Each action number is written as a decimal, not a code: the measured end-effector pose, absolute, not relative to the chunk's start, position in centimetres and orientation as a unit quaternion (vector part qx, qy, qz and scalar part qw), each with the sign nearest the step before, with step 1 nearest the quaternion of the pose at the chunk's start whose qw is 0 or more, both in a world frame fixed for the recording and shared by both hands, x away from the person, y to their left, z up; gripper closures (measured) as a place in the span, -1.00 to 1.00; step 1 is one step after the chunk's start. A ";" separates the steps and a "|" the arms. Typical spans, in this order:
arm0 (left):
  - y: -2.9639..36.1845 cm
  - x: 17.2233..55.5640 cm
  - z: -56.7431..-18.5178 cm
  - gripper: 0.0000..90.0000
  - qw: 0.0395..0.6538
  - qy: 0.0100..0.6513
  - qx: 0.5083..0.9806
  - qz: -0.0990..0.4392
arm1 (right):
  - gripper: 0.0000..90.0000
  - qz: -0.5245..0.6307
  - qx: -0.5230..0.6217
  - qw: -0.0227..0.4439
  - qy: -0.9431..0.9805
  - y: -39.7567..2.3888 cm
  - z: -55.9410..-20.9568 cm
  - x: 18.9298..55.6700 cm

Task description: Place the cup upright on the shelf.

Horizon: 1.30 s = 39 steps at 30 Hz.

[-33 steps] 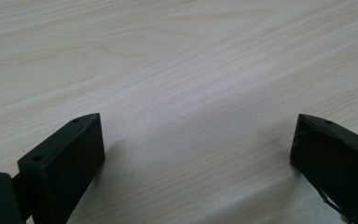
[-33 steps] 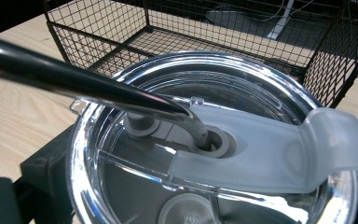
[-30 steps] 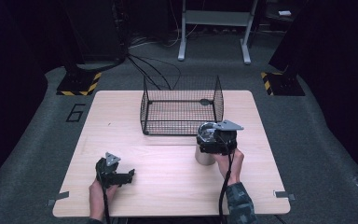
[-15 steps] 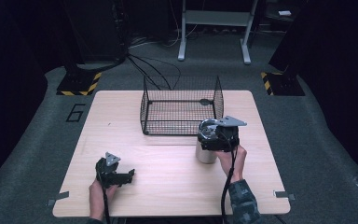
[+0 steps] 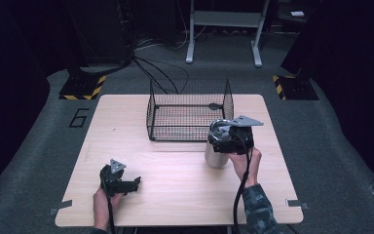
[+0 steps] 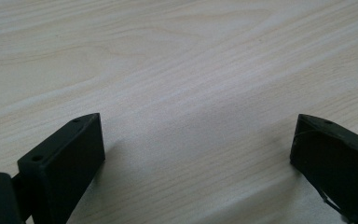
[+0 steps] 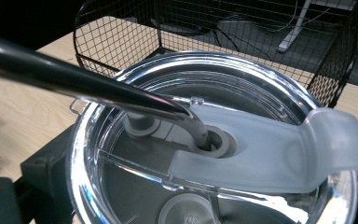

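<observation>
Steel tumbler [image 5: 216,155] between right gripper [image 5: 230,140] fingers, beside wire basket [image 5: 190,111]

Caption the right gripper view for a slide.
Right claw around a steel tumbler, its clear lid pierced by a metal straw, wire basket behind.

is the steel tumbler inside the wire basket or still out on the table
Out. The silver steel tumbler with a clear lid stands upright on the light wooden table, in front of the black wire basket.
</observation>
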<state>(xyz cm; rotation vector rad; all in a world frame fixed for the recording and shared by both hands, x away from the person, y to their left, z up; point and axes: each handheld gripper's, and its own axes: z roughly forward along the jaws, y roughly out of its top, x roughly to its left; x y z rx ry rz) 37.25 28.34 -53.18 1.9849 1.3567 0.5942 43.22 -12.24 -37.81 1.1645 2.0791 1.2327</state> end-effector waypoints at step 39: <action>28.4 37.3 -53.2 -0.94 0.325 0.516 0.759 0.226 | -0.92 0.451 0.395 0.225 0.768 -11.7 -31.8 44.9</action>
